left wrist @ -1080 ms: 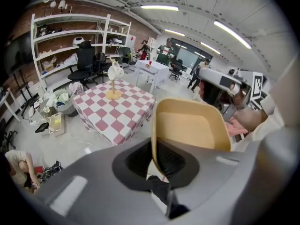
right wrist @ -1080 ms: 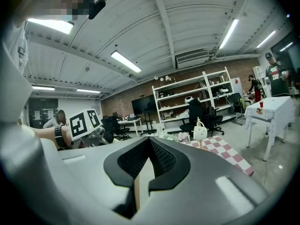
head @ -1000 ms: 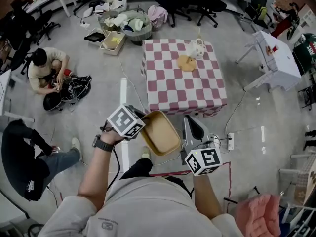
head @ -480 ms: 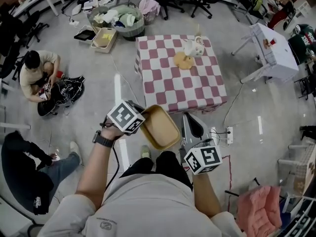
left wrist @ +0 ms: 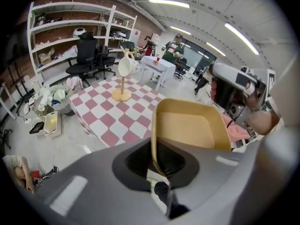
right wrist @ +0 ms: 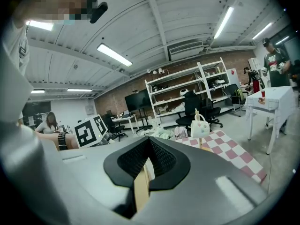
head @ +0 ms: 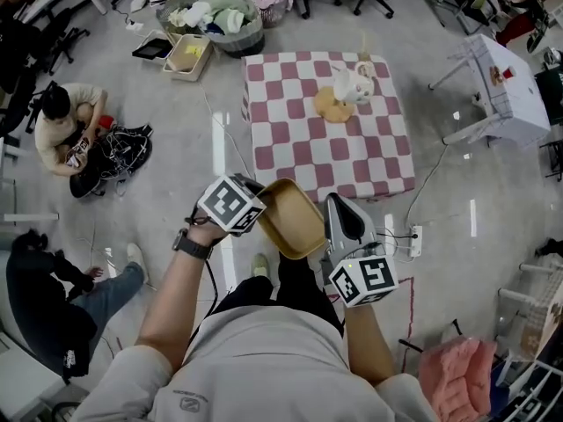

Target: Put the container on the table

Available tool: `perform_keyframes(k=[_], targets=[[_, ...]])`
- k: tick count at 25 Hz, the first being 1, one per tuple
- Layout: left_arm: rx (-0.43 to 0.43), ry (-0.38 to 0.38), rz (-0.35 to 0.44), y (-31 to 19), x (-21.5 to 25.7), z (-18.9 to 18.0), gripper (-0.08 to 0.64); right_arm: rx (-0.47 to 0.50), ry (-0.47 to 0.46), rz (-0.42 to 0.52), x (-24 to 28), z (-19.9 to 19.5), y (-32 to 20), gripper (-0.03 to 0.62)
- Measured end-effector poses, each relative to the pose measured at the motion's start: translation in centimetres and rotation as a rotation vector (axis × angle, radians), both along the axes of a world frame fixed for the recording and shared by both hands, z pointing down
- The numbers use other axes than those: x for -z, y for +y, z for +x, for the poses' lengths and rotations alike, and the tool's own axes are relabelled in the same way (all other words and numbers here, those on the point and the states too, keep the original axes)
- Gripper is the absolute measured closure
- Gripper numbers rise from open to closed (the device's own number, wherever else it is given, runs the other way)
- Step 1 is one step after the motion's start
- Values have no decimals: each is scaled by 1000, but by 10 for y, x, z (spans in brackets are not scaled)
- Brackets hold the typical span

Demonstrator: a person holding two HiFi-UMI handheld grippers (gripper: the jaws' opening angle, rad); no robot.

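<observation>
A tan, shallow plastic container [head: 290, 220] hangs in the air between both grippers, just short of the near edge of the red-and-white checkered table [head: 325, 148]. My left gripper [head: 257, 211] is shut on its left rim. In the left gripper view the container [left wrist: 192, 130] stands up from the left gripper [left wrist: 157, 165]. My right gripper [head: 332, 222] is shut on the opposite rim. In the right gripper view only a thin tan edge of the container [right wrist: 140, 187] shows inside the right gripper [right wrist: 149, 170].
A wooden stand [head: 334, 108] with a white mug [head: 354, 84] is at the table's far side. One person sits on the floor at left [head: 75, 130], another at lower left [head: 44, 297]. Laundry baskets [head: 215, 20], a white folding table [head: 506, 95] and a power strip [head: 413, 236] surround the table.
The table has drawn slightly nearer and shifted in view as the person moves toward it. Both grippers keep hold of the container at the same height.
</observation>
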State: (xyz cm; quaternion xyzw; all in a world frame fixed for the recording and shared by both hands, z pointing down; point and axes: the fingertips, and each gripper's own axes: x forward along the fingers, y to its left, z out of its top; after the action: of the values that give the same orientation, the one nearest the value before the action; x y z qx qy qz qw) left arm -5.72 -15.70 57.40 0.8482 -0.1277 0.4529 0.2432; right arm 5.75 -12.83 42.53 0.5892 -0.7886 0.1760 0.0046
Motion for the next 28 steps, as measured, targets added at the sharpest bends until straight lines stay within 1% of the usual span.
perform_keyframes(k=[4, 7, 13, 21, 25, 28], targets=[[42, -12, -23, -24, -20, 22, 543, 24, -22, -33, -19, 19, -31, 583], [75, -5, -41, -42, -36, 42, 543, 32, -33, -51, -35, 37, -53, 583], [151, -13, -73, -70, -83, 70, 543, 33, -48, -91, -69, 69, -89, 583], [305, -37, -121, -103, -144, 88, 543, 25, -81, -141, -116, 99, -122, 583], [362, -51, -140, -114, -171, 95, 543, 24, -99, -173, -137, 107, -133, 583], [389, -61, -155, -118, -187, 102, 543, 23, -105, -194, -149, 112, -137, 583]])
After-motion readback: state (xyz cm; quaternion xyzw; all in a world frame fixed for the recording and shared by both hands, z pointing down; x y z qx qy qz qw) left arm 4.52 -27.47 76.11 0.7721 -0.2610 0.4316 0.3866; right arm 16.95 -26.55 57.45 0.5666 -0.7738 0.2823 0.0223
